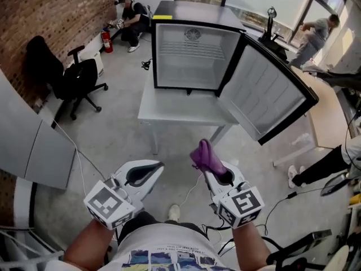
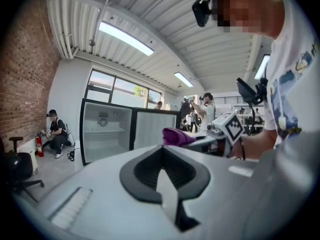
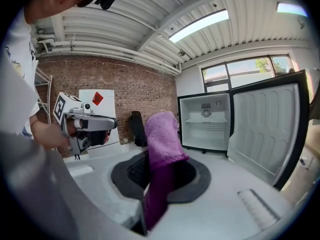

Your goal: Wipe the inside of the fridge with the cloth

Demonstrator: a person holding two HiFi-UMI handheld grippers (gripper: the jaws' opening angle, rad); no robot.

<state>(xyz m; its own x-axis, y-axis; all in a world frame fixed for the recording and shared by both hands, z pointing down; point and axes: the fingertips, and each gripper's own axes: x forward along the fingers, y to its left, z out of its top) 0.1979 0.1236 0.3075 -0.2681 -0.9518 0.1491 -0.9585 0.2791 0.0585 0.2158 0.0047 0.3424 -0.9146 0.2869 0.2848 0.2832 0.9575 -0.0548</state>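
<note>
A small black fridge (image 1: pixel 189 55) with a white inside stands on a low white table (image 1: pixel 180 110), its door (image 1: pixel 271 92) swung open to the right. One wire shelf shows inside. A purple cloth (image 1: pixel 207 158) sticks up from my right gripper (image 1: pixel 207 167), which is shut on it, well short of the fridge. In the right gripper view the cloth (image 3: pixel 162 139) droops over the jaws, with the fridge (image 3: pixel 205 126) beyond. My left gripper (image 1: pixel 144 175) is level beside it, jaws together and holding nothing. The left gripper view shows the fridge (image 2: pixel 102 131) and the cloth (image 2: pixel 176 135).
A black office chair (image 1: pixel 73 78) stands left by the brick wall. A red fire extinguisher (image 1: pixel 106 40) and a crouching person (image 1: pixel 131 21) are at the back left. Another person (image 1: pixel 318 30) stands back right. A cable (image 1: pixel 192 188) runs across the concrete floor.
</note>
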